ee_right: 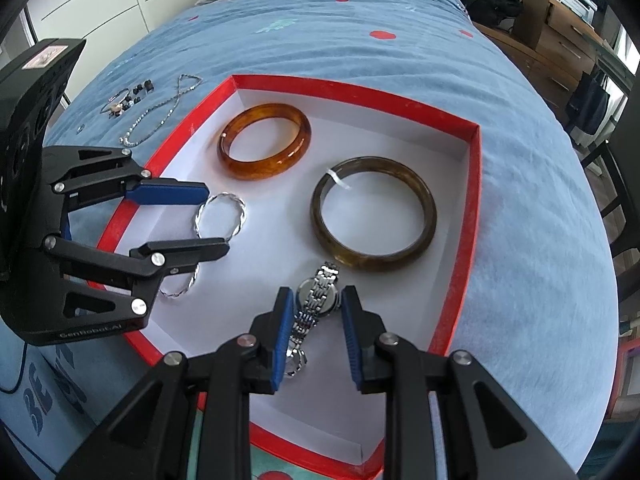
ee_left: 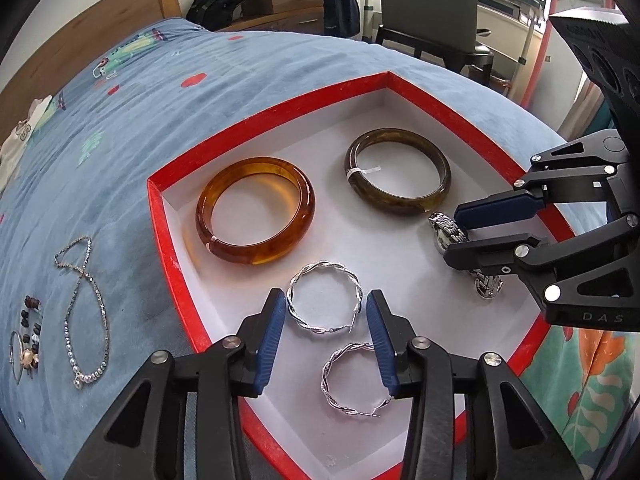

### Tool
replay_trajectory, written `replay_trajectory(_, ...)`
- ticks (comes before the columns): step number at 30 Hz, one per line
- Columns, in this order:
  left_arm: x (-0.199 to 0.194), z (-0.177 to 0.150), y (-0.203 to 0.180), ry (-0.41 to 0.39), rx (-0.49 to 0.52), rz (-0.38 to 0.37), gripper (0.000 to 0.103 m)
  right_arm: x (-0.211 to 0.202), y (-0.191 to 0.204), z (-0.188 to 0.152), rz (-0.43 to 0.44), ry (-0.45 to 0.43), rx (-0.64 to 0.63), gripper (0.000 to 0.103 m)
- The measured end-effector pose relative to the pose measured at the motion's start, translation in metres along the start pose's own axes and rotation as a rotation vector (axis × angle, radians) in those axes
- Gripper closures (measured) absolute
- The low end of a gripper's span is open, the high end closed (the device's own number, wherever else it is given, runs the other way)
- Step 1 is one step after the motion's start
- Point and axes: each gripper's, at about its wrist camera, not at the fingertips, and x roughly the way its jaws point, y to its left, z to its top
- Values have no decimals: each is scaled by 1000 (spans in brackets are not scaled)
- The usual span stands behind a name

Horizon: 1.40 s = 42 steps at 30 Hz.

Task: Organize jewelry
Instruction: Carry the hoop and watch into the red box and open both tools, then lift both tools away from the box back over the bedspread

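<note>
A shallow red box [ee_left: 176, 272] with a white floor sits on a blue bedspread. In it lie an amber bangle [ee_left: 248, 254], a dark olive bangle [ee_left: 396, 204], two twisted silver hoop earrings and a silver watch [ee_right: 316, 300]. My left gripper [ee_left: 325, 304] is open. One hoop [ee_left: 320, 267] lies flat between its blue pads with a sliver of gap on each side. The other hoop [ee_left: 326, 378] lies nearer, partly under the right finger. My right gripper [ee_right: 316, 304] is shut on the watch, its pads against the case while the band trails on the box floor.
Left of the box, a silver chain necklace [ee_left: 92, 374] and a dark beaded bracelet with a thin ring [ee_left: 30, 320] lie on the bedspread. A white garment [ee_left: 20, 136] sits farther off. Beyond the bed's far edge stand a chair [ee_left: 428, 8] and wooden drawers.
</note>
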Motion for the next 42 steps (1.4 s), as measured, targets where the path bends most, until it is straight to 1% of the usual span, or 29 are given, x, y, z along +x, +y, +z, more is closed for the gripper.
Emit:
replay_trajectory(5, 0, 1, -6, -3, 27, -1, 51, -2, -4, 0, 15, -10, 23, 78)
replay_trajectory(9, -4, 1, -11, -18, 43, 11, 40, -4, -4, -2, 15, -11, 35, 77)
replay_trajectory(10, -7, 1, -11, -24, 41, 11, 39, -5, -5, -2, 15, -12, 39, 77)
replay_trajectory(17, -28, 1, 5, -61, 2, 20, 39, -15, -10, -7, 2, -18, 90, 74)
replay_trajectory(23, -55, -4, 18, -103, -48, 22, 38, -39, -8, -8, -32, -46, 101, 74)
replay_trajectory(32, -105, -33, 27, -138, -93, 48, 38, -81, 10, -15, -61, -97, 118, 74)
replay_trajectory(36, -131, -50, 29, -157, -116, 74, 38, -102, 23, -22, -66, -120, 126, 74)
replay_trajectory(42, -168, -78, 36, -172, -162, 117, 30, -126, 44, -32, -72, -142, 133, 74)
